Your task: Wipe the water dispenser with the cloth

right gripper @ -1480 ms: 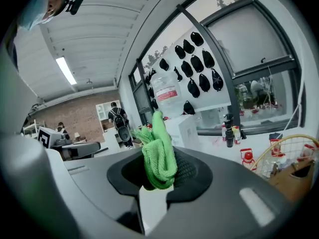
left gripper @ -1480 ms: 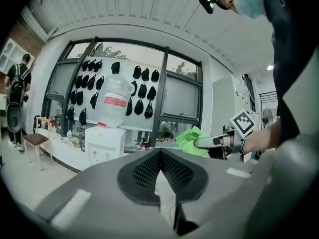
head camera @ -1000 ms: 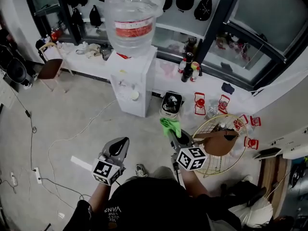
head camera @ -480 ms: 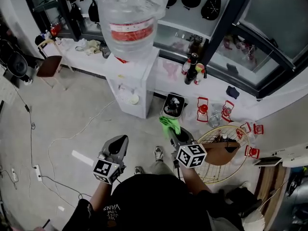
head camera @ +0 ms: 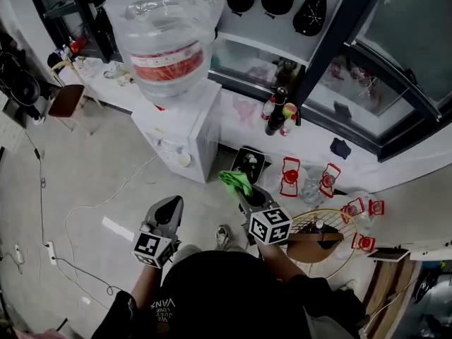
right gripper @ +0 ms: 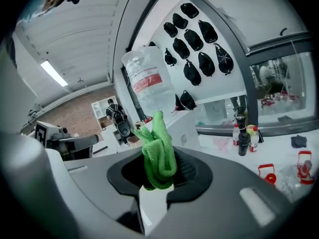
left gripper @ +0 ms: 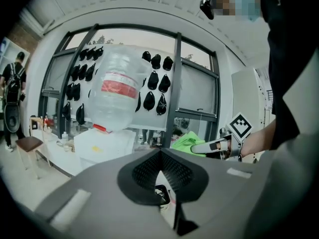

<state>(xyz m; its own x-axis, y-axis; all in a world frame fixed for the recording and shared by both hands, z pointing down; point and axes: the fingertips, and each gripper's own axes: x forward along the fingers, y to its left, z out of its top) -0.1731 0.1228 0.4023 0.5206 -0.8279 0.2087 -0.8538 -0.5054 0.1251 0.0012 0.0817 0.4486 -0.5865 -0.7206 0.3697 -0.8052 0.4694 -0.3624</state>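
Bringing stage, I reckon: right gripper (head camera: 241, 191) fingers clamped on the cloth (head camera: 234, 181), left gripper (head camera: 171, 203) fingers together and empty, water dispenser (head camera: 185, 127) next to reach.

Grey concrete floor (head camera: 92, 179) fills left and centre of head view. White water dispenser (head camera: 185, 129) stands on it, upper centre. Black bin (head camera: 248, 162) just beside dispenser, to right. White cable (head camera: 68, 214) trails across left. Power strip (head camera: 51, 251) near left edge. Brown chair (head camera: 67, 99) upper left.
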